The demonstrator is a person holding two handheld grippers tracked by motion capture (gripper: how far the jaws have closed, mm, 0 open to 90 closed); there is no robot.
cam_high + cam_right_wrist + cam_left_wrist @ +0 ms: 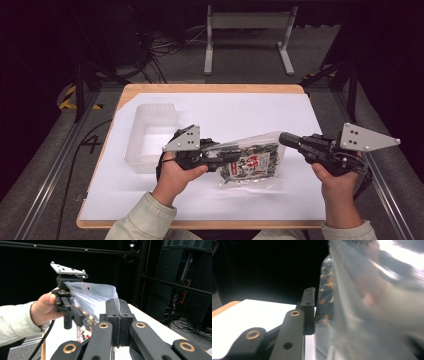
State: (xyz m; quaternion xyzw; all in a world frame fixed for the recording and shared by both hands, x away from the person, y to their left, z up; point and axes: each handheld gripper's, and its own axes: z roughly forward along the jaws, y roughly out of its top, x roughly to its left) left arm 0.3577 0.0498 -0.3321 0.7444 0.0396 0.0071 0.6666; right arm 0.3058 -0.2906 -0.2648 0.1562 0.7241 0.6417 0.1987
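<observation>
left gripper [227,159]: clamped on snack bag [252,162], 9 o'clock edge | right gripper [286,140]: clamped on bag, 2 o'clock corner | bag held above desk [210,107]

Clear bag [252,161] with dark contents and red-white label, black tongs [231,156], translucent container [150,137], white sheet [240,112]

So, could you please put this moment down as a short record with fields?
held item: clear bag of dark snacks with a red-and-white label, lifted above the table
left gripper: shut on the bag's left end
right gripper: shut on the bag's right edge, jaws pinched on the plastic
bag state: stretched between both grippers
surface: white sheet over the wooden table
other item: clear plastic bin, left of the bag, looks empty
</observation>
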